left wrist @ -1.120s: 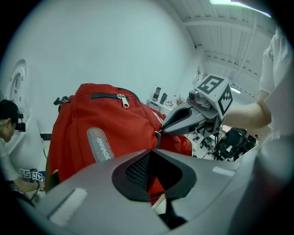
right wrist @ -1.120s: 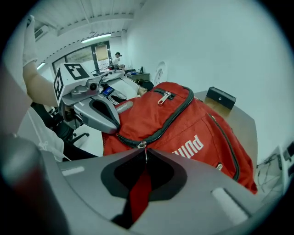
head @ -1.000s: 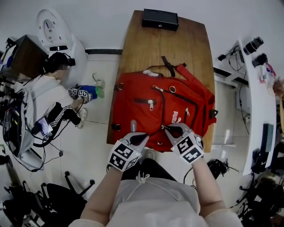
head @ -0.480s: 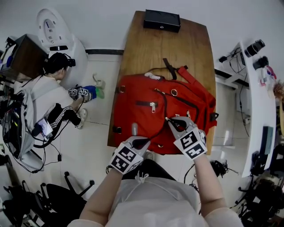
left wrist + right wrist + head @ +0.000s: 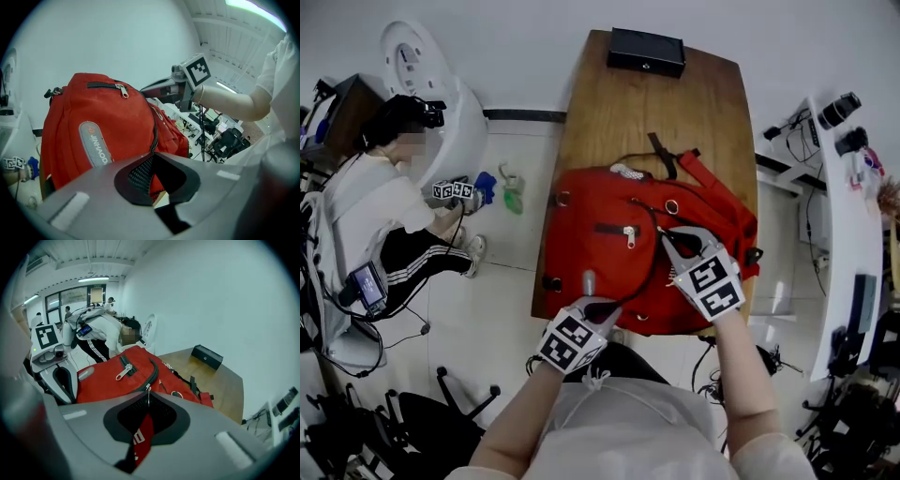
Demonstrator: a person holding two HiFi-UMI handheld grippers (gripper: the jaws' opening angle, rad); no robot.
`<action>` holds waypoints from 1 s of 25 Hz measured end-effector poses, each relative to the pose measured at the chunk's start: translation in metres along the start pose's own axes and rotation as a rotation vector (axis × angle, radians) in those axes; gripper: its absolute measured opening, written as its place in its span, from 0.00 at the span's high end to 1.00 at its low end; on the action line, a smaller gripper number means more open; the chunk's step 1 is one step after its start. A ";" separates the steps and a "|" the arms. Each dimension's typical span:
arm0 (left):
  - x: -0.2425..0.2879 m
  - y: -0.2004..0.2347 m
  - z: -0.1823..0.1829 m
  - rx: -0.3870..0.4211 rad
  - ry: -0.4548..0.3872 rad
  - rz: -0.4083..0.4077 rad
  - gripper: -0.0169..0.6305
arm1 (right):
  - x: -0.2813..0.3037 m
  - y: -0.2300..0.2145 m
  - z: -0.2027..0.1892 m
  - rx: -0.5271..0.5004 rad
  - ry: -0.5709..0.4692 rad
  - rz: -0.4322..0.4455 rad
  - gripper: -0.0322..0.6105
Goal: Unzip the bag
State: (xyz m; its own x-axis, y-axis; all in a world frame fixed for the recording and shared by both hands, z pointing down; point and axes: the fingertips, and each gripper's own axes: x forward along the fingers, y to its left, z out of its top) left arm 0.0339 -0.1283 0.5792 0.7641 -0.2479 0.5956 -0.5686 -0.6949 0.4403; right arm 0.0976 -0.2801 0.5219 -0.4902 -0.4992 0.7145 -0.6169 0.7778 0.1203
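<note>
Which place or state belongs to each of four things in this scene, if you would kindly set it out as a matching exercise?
Things:
1. red backpack
2. black box
3. left gripper
4. right gripper

Places or states:
A. shut on the red zipper pull
B. at the far end of the wooden table
C. lying across the table's near half
D. fingers clamped on the backpack's edge nearest the person

Pairs: 1-C, 2-B, 3-D, 4-A.

Wooden table [image 5: 623, 103], black box [image 5: 647, 52] on it, person [image 5: 380, 202] on floor
</note>
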 end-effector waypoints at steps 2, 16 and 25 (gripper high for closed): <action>-0.001 0.000 0.000 -0.003 0.003 0.004 0.96 | 0.004 -0.008 0.008 -0.004 -0.008 -0.011 0.93; 0.004 0.005 -0.002 -0.050 0.059 0.007 0.96 | 0.041 -0.026 0.036 -0.015 -0.006 0.049 0.92; 0.004 0.008 -0.001 -0.040 0.048 0.036 0.96 | 0.031 -0.033 0.027 0.122 -0.033 0.087 0.85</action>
State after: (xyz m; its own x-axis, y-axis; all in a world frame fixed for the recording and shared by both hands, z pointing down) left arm 0.0320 -0.1342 0.5853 0.7280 -0.2388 0.6426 -0.6080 -0.6581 0.4442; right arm 0.0856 -0.3316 0.5216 -0.5638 -0.4458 0.6952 -0.6404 0.7676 -0.0271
